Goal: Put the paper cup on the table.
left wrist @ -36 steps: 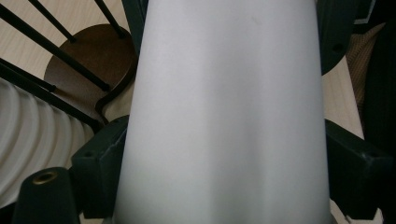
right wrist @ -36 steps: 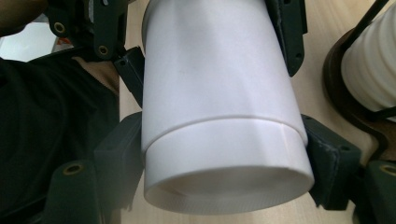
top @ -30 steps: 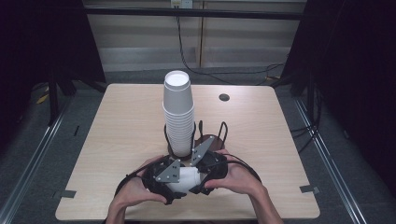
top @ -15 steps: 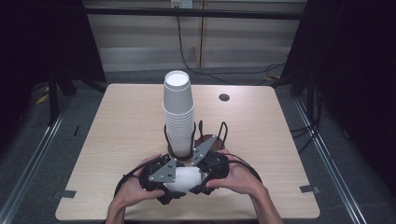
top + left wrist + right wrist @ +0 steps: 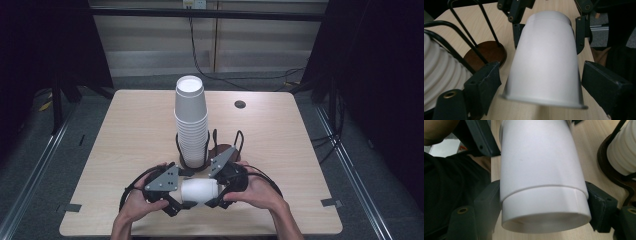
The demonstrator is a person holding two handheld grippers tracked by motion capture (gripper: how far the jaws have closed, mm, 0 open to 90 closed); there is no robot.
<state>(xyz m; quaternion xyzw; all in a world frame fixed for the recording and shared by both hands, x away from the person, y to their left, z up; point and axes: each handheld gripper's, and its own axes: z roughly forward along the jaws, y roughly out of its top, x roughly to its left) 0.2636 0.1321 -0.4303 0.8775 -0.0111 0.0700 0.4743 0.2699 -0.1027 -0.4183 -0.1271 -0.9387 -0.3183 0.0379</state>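
Observation:
A white cup (image 5: pixel 200 191) lies on its side just above the table's front edge, held between both grippers. My left gripper (image 5: pixel 182 197) is shut on its wide rim end, with a jaw on each side of the rim (image 5: pixel 544 100). My right gripper (image 5: pixel 217 192) is shut on the other end, where a stepped band (image 5: pixel 544 202) rings the cup. A tall stack of white cups (image 5: pixel 191 120) stands upright in a black wire holder (image 5: pixel 239 140) just behind the grippers.
The holder's round brown base (image 5: pixel 486 53) rests on the light wooden table (image 5: pixel 135 130). A small dark round hole (image 5: pixel 240 104) sits at the back right. Black cables loop from both grippers. Dark floor and metal rails surround the table.

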